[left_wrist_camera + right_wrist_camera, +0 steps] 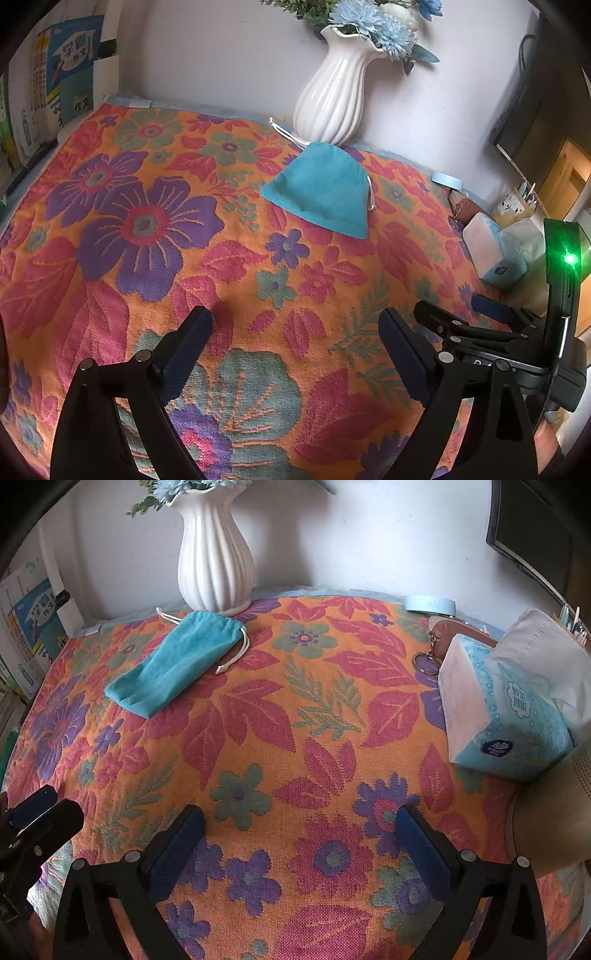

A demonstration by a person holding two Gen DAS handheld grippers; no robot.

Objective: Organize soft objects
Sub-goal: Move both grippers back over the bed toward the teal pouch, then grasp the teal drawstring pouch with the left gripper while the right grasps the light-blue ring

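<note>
The teal pouch (177, 661) lies flat on the flowered cloth (303, 738) that covers the surface, toward the back, just in front of the white vase (216, 557). Its gathered mouth points at the vase and nearly meets the vase's foot. A white drawstring (236, 653) trails from the mouth across the cloth, with a second loop of it behind the pouch by the vase. Nothing touches the pouch.

The left gripper (295, 325) is released, its fingers spread wide over bare cloth, well short of the pouch, with nothing between them. The right gripper (301, 825) is likewise spread wide and empty over the cloth near the front edge. From the left wrist view the right gripper sits just to the right, a green light showing on its body.

To the right stands a blue tissue pack (509, 709) with a tissue sticking out of its top. Behind it lie a brown case (450, 635) with a key ring (426, 662) and a pale blue lid (430, 603) near the wall. Blue flowers (373, 22) fill the vase. Books (44, 92) stand at the left edge.
</note>
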